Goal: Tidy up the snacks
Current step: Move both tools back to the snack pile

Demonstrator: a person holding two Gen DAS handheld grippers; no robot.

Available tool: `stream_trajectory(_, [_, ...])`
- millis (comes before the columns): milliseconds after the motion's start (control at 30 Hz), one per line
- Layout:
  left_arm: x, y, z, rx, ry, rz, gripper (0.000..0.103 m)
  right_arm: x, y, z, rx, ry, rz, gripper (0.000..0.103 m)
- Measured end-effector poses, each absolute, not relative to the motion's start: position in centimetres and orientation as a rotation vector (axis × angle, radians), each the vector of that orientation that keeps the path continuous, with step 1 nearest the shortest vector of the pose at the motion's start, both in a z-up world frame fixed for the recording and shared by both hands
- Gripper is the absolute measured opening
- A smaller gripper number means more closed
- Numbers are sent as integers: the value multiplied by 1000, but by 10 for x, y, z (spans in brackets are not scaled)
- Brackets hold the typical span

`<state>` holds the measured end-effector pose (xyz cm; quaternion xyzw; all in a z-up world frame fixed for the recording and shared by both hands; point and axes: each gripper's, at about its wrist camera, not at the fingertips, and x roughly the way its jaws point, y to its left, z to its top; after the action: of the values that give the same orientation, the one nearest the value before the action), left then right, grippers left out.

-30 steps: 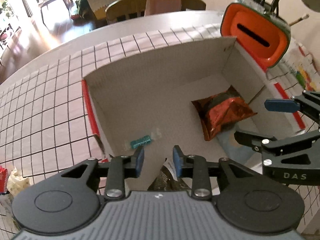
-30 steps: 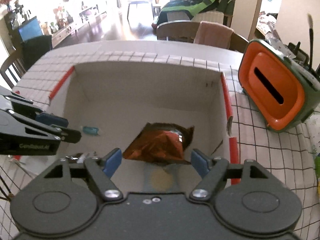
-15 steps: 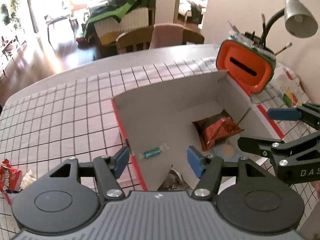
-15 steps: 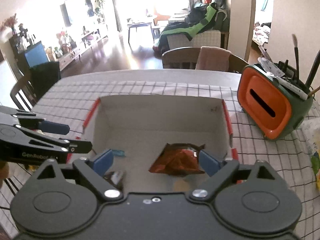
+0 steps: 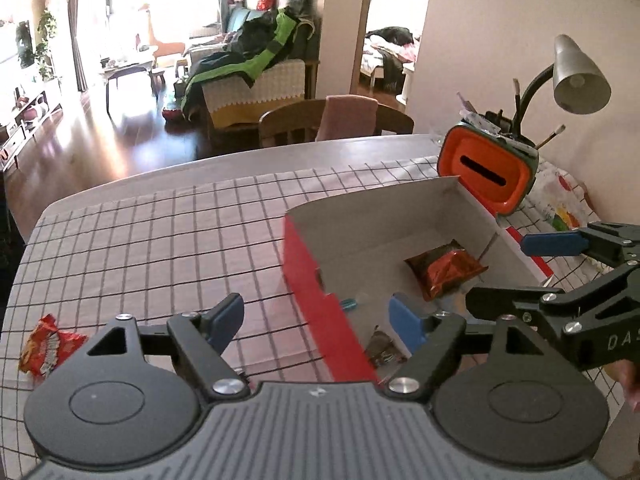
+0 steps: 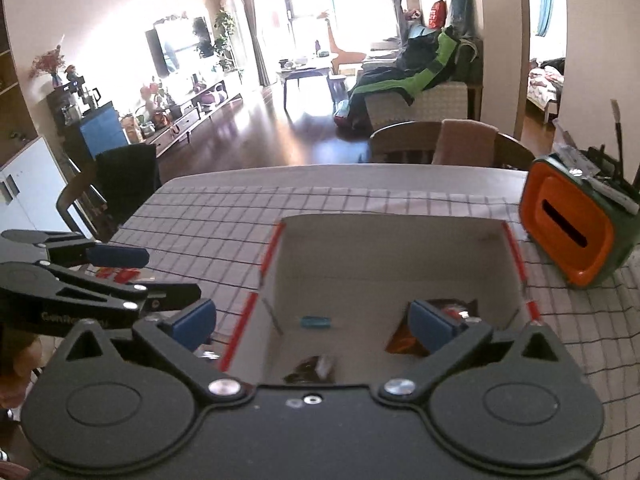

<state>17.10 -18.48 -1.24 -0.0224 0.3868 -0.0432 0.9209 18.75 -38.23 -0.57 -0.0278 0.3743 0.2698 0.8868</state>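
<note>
Left wrist view: we are holding our left claw released, jaws just widening, empty; the orange snack packet is lying in the box at right-centre, beyond the right claw, also released.

Home dining area, checked tablecloth, sofa, television, bedroom doorway
</note>
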Motion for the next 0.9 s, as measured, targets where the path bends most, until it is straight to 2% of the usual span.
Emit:
stream_trajectory(233, [140,-130,-17,-96,789,-54,86,174,-343,-12,-58,781,563,103])
stream_trajectory(600, [101,-28,-40,-79,808,41,87,145,-266,-40,-70,826,577,103])
stream_trajectory(900, [89,14,-67,-3,841,0,87,126,-206,-67,-131,848,614,103])
